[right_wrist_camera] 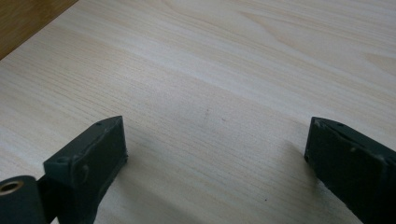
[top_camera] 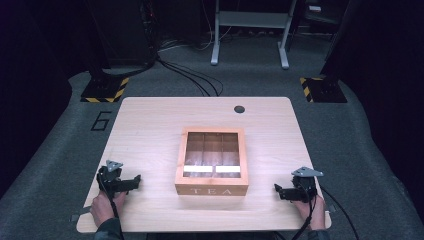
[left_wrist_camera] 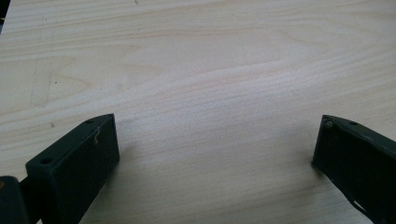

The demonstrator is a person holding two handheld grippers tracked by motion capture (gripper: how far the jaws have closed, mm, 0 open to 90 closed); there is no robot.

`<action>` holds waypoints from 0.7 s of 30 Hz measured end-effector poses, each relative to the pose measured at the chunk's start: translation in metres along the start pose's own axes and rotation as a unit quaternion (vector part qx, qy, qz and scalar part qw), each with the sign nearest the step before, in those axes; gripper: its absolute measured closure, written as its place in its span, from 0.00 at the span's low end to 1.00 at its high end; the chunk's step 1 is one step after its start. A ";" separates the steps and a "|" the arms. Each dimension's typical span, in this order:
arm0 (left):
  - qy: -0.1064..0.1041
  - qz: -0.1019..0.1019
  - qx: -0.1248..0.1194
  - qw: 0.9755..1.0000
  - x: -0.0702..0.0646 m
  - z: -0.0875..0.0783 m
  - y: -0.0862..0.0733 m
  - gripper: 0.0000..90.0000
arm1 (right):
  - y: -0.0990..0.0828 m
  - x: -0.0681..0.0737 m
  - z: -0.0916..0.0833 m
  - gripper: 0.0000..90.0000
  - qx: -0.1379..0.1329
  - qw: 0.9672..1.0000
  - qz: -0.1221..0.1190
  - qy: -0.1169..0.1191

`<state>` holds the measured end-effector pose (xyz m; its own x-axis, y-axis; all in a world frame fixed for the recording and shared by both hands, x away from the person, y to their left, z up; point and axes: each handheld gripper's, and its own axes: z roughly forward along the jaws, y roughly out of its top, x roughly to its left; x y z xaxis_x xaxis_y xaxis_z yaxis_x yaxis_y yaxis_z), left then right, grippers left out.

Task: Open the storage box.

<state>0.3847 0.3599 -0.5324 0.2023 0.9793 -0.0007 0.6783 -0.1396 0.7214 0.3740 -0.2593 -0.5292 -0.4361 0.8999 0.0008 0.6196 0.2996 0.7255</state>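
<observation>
**Asker:** High view first, please: where does the box lie from each hand-held gripper?

**Describer:** High view shows a wooden tea box (top_camera: 212,161) in the middle of the tabletop (top_camera: 150,120), lid shut, with a clear window on top and the word TEA on the wall facing the person. The left hand-held gripper (top_camera: 134,181) rests near the front left edge, and its jaws point inward toward the box. The right hand-held gripper (top_camera: 278,191) rests near the front right edge and mirrors it, pointing inward too. So the box sits between them, off each one's jaw tips, apart from both.

**Asker:** Which one is nearer?

**Describer:** The right one looks slightly nearer, though the gaps are much alike. The box is close to square, a little deeper than wide, so neither side offers a clearly better reach.

**Asker:** Are the jaws holding anything?

**Describer:** No. In the left gripper view the left hand-held gripper (left_wrist_camera: 215,140) has its jaws spread wide over bare wood. In the right gripper view the right hand-held gripper (right_wrist_camera: 217,137) is spread just as wide, nothing between, with a strip of the box's wall (right_wrist_camera: 28,18) at the top left corner.
</observation>
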 end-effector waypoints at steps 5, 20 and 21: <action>0.000 -0.001 -0.001 1.000 0.000 0.000 0.000 0.00 | 0.001 -0.001 0.002 0.00 0.006 1.000 0.009 -0.007; 0.000 0.000 0.000 1.000 0.000 0.000 0.000 0.00 | 0.008 0.011 -0.008 0.01 -0.013 0.999 0.013 0.046; 0.000 0.000 0.000 1.000 0.000 0.000 0.000 0.00 | 0.010 0.016 -0.010 0.01 -0.015 0.999 0.009 0.051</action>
<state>0.3847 0.3599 -0.5324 0.2016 0.9795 -0.0010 0.6781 -0.1388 0.7218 0.3668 -0.2454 -0.5153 -0.4903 0.8676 0.0835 0.6083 0.2720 0.7457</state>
